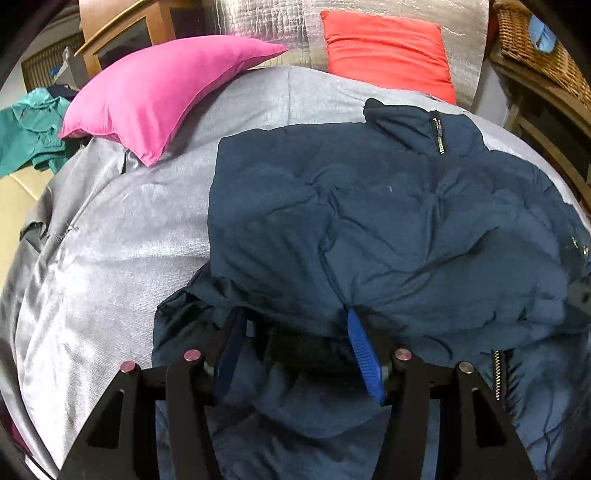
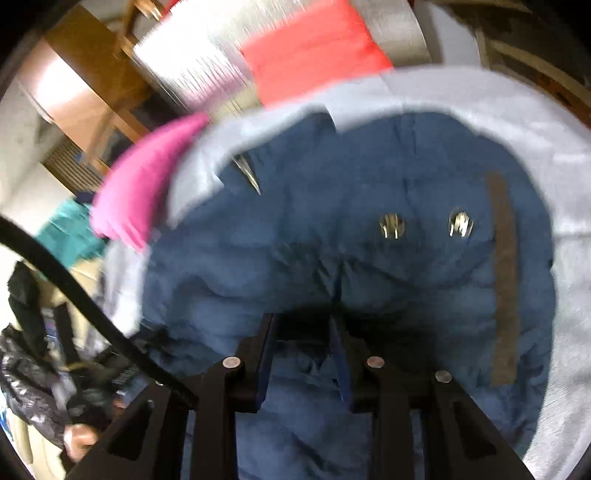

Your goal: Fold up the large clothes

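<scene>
The navy padded jacket (image 1: 388,229) lies rumpled on the grey bedcover (image 1: 110,258), collar and zip toward one o'clock, two metal snaps (image 2: 391,225) showing. The left gripper (image 1: 295,332) has a thick fold of jacket between its blue fingers (image 1: 364,354); the right gripper (image 2: 303,332) clamps another fold. A pink cushion (image 1: 155,96) sits at eleven o'clock, a red cushion (image 1: 388,51) at twelve, teal clothing (image 1: 33,133) at nine. A wicker basket (image 1: 535,44) at two o'clock holds something blue.

A home bedroom is suggested: a grey bedspread (image 1: 110,258), pillows (image 1: 147,92), wooden furniture (image 1: 122,26) and a wicker basket (image 1: 535,44) are seen.
</scene>
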### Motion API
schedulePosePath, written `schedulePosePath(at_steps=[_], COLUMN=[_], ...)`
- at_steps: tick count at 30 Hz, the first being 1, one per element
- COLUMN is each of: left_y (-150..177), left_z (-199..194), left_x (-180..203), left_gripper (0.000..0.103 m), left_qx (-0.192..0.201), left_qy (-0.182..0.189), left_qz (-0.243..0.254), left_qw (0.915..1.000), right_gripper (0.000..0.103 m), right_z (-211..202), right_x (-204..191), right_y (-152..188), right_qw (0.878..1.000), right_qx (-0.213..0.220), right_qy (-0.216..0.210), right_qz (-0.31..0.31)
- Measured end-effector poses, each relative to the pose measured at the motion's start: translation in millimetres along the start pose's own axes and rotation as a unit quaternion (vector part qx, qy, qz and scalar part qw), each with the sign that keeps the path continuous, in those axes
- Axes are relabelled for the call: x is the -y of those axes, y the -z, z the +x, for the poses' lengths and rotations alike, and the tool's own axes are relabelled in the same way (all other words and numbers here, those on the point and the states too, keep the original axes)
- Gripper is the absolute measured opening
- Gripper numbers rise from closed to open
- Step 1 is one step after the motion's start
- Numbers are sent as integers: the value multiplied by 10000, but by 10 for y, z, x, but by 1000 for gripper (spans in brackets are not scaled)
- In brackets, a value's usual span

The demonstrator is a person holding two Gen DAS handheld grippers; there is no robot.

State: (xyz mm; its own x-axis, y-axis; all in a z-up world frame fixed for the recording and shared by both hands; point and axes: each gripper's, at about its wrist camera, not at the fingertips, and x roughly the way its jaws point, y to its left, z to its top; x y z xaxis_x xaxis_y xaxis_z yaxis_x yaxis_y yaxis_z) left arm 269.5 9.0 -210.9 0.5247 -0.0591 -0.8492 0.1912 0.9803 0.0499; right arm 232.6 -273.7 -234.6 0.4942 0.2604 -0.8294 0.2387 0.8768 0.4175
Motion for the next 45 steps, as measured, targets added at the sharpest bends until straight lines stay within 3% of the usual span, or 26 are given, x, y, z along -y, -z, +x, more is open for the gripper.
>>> schedulePosePath(at_steps=[4,11,14,17,23,28,32,38,40,43,45], left_y=[-19,-26,-11,-32,-66,-132,-83,-195,-209,-175,-163], left_z=[6,6,-29,14,-35,-228,38,-127,-135,45,80], left_x=[-15,7,10,-14,-45,-66,37,-79,-119,-47,-31], left_gripper=[58,58,58,58,58,58,58,58,58,58,58], left_qx=[2,10,14,11,2,386,-148,100,164,-172,-235], left_qy=[-10,-87,-81,-85,-45,159,192,348,319,119,86], left_qz=[40,80,68,86,-20,-157,52,-228,-308,-61,-19], left_qw=[10000,9999,9999,9999,10000,9990,9997,9991,9989,9998,9997], right_gripper=[32,33,32,32,33,34,33,33,33,32,31], right_z=[-5,-180,59,49,-219,65,-129,-509,-480,-273,-297], right_x=[28,-154,-112,-51,-127,-54,-42,261,374,491,482], right_y=[-23,-28,-41,-45,-41,-29,-58,-103,-85,-37,-44], right_qw=[9999,9979,9998,9996,9973,9994,9985,9971,9973,9975,9979], right_qx=[-35,519,117,36,516,-27,131,493,335,-296,-289], right_qy=[-71,-354,-149,-221,-521,-274,-479,-417,-394,-264,-255], right_qz=[119,-139,-16,153,50,204,213,407,517,588,515])
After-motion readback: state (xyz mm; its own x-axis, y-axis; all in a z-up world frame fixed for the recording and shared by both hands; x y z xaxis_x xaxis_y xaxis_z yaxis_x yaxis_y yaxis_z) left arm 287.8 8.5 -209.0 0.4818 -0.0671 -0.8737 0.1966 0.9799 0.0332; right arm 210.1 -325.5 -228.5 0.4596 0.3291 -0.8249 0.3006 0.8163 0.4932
